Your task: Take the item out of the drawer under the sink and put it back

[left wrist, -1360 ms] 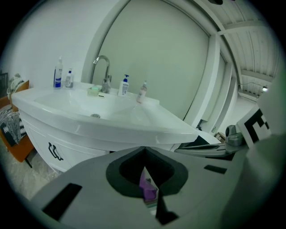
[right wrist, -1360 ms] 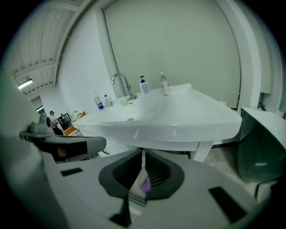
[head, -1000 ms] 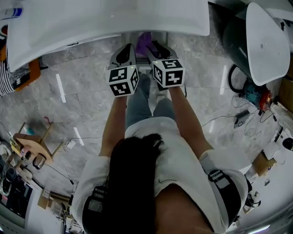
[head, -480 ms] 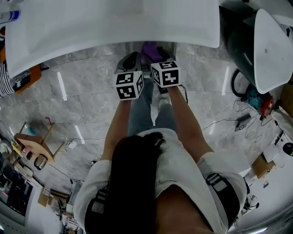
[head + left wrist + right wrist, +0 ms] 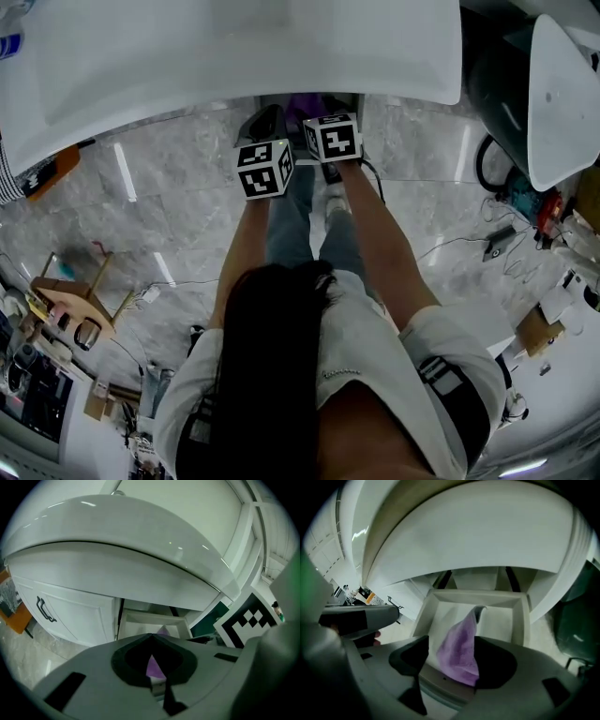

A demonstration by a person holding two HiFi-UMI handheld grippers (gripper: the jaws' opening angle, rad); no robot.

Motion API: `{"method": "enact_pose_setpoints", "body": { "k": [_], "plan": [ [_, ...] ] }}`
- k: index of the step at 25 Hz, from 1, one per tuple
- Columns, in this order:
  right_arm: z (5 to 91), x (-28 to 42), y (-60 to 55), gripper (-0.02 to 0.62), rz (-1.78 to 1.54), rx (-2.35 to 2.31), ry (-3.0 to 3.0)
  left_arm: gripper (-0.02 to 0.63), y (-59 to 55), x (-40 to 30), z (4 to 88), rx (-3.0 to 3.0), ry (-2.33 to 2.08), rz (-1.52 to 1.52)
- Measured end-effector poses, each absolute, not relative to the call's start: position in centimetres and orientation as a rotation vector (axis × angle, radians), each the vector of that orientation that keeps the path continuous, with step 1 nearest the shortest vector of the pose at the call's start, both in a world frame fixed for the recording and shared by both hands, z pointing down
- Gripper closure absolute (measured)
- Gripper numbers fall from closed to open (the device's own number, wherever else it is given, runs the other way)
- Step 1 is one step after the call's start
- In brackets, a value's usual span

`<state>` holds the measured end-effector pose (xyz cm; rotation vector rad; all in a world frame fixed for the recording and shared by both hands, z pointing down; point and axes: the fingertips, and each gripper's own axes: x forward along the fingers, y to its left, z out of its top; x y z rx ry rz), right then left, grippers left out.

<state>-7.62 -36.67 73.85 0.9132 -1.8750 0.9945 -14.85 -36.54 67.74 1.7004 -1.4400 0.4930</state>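
Motion over the last second had carried both grippers forward, up to the sink's (image 5: 234,47) front edge. The right gripper (image 5: 461,638) was pinching the purple cloth (image 5: 459,660), which hung over the open drawer (image 5: 520,616). Whether it touched the bottom was unclear. The left gripper (image 5: 152,637), jaws pressed together on nothing, waited just beside. The return looked nearly done, with lowering and release still to come.
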Motion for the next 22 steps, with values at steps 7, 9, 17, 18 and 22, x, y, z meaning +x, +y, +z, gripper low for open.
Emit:
{"method": "enact_pose_setpoints", "body": {
  "k": [7,9,17,18,22],
  "plan": [
    [76.0,-8.1,-36.0,0.287,1.009,0.892,-1.834,0.603,-36.7,-14.6,69.0,1.685,-1.421,0.510],
    [76.8,-8.3,-35.9,0.287,1.030,0.893,-1.815,0.603,-36.8,-14.7,69.3,1.676,-1.422,0.506],
    [78.7,-8.7,-36.6,0.287,1.039,0.903,-1.766,0.603,-37.1,-15.3,70.2,1.635,-1.427,0.486],
    [79.0,-8.8,-36.6,0.287,1.040,0.899,-1.762,0.603,-37.2,-15.3,70.3,1.633,-1.427,0.487],
    [80.2,-9.2,-36.8,0.287,1.029,0.894,-1.746,0.603,-37.5,-15.6,70.7,1.637,-1.427,0.490]
  ]
}}
